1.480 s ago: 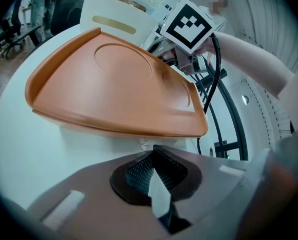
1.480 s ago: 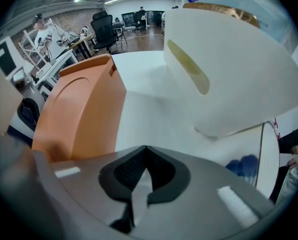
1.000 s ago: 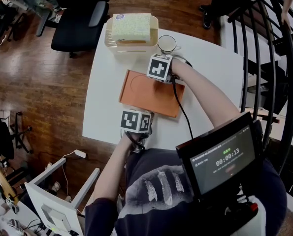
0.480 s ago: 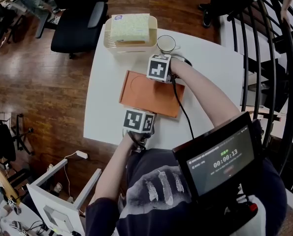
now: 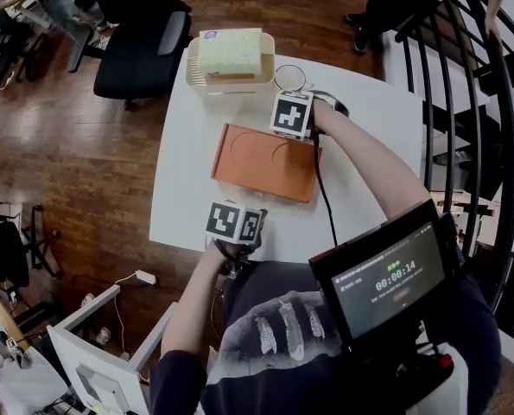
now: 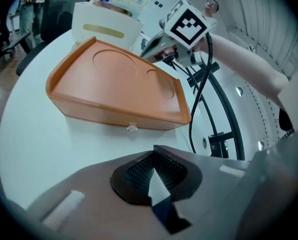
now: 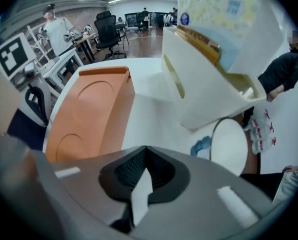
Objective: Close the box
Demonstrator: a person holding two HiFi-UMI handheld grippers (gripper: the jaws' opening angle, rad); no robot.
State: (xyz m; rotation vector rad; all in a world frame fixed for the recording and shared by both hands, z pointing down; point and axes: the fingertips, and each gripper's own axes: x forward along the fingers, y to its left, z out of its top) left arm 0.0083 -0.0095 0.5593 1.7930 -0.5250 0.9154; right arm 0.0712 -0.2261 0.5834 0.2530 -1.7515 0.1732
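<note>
White table (image 5: 183, 188) is set on a wood floor. Left gripper (image 6: 154, 176) is held over the table's near edge, near the box (image 5: 265, 162) but apart from it, with its jaws pressed together and nothing between them. Basket (image 5: 196, 74) is parked at the far edge. Orange box is seen at table centre, lid down flat. Cup (image 5: 289, 78) is placed just beyond it. Right gripper (image 7: 144, 174) is held at the box's far right corner, jaws pressed together, empty.

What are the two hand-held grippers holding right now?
Nothing. The left hand-held gripper and right hand-held gripper both have jaws together, empty; the orange box sits ungripped.
</note>
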